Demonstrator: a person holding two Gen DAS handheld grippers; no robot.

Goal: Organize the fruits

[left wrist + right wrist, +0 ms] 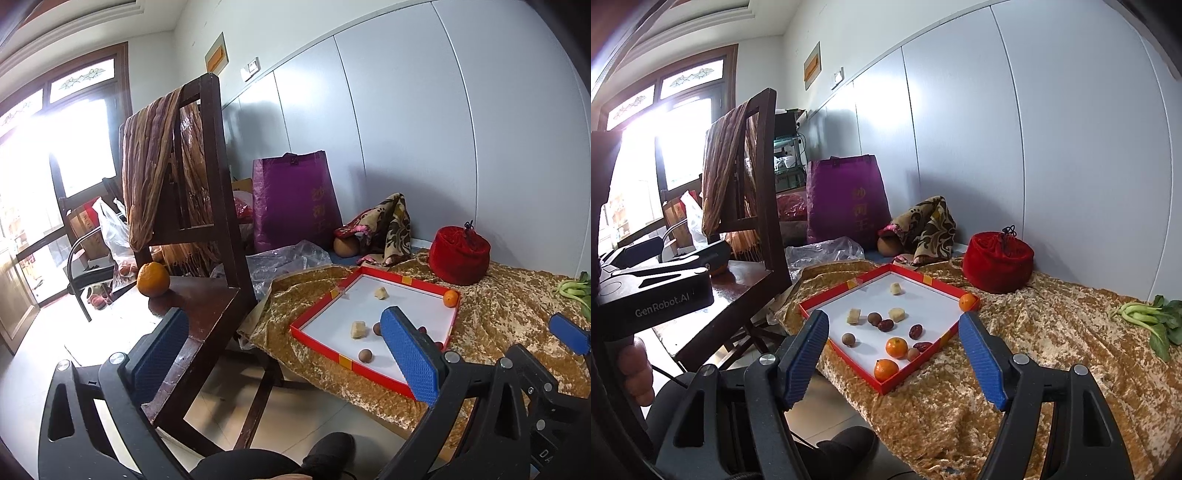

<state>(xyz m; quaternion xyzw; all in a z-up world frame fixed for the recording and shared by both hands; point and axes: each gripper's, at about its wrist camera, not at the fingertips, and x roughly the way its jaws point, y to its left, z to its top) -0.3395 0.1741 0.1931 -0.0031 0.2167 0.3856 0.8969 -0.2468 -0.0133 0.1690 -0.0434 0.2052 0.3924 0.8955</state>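
Note:
A red-rimmed white tray point(846, 288) point(314, 310) lies on a gold cloth. It holds three small oranges point(896, 347), brown longans point(848, 339), red dates point(916, 331) and pale yellow chunks point(897, 314). A larger orange point(153, 279) sits on the dark wooden chair seat point(207, 306). My left gripper point(288, 350) is open and empty, held low between chair and tray. My right gripper point(894, 354) is open and empty, in front of the tray's near corner. The left gripper's body point(653, 291) shows at the left of the right wrist view.
A red velvet pouch point(997, 262) stands behind the tray. Green vegetables point(1148, 317) lie at the right. A purple bag point(846, 199), patterned cloth point(927, 225) and clear plastic point(823, 253) sit by the wall. A striped scarf point(151, 166) drapes the chair back.

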